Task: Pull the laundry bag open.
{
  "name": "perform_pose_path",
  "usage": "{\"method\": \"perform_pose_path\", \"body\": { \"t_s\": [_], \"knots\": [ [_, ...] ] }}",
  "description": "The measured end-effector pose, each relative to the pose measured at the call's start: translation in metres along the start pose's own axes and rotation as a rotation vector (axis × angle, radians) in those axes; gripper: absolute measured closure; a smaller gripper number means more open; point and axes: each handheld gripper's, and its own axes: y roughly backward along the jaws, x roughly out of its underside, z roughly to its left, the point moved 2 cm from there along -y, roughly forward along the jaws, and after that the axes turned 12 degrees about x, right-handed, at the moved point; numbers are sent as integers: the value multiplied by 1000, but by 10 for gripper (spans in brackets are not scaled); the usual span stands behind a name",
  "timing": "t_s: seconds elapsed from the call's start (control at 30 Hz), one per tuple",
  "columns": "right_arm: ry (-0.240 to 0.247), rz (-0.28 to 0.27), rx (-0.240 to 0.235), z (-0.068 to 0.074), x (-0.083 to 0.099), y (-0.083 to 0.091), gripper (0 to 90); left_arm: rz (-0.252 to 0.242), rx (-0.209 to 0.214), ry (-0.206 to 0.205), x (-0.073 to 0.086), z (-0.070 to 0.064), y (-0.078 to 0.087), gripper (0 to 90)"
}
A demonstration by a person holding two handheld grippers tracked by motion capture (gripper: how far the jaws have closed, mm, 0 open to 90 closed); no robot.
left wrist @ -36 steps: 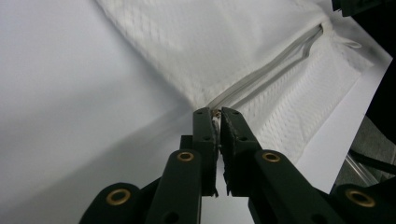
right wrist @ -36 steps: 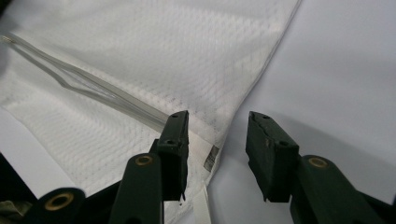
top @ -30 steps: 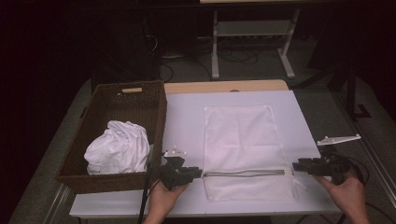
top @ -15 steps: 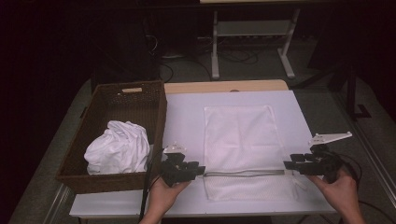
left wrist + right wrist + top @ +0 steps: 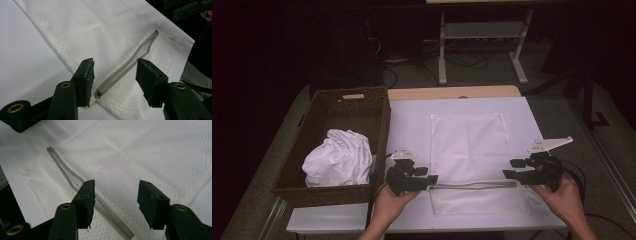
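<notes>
- Mesh bag (image 5: pixel 472 160) lies flat on the desk (image 5: pixel 412 125), right of the wicker basket (image 5: pixel 337 145); zipper (image 5: pixel 474 185) runs along the bag's near end.
- Left gripper (image 5: pixel 424 181) at the zipper's left end, jaws open, straddling the slider (image 5: pixel 97 94).
- Right gripper (image 5: pixel 511 169) at the zipper's right end, jaws open, empty.
- Bag looks thin, limp, light: it'll likely bunch if dragged.
- Best hold: pinch fabric just beside the zipper ends, not the mid-panel.

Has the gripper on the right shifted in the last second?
Yes. The right gripper has moved left, inward toward the end of the zipper on the white mesh bag, which lies flat.
</notes>
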Motion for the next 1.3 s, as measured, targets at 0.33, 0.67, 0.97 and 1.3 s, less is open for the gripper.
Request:
{"method": "perform_pose_path", "body": {
  "t_s": [0.33,0.67,0.97,1.3],
  "knots": [
    [109,-13,-43,9,-14,-16,404,-7,9,-16,-10,-2,3,381],
    [163,-10,-96,16,-23,-31,349,-27,29,-21,-17,-3,13,299],
    [201,-7,-118,21,-32,-39,339,-29,51,-30,-23,-4,26,265],
    [233,5,-137,25,-38,-47,337,-49,40,-44,-33,-4,50,247]
  ]
}}
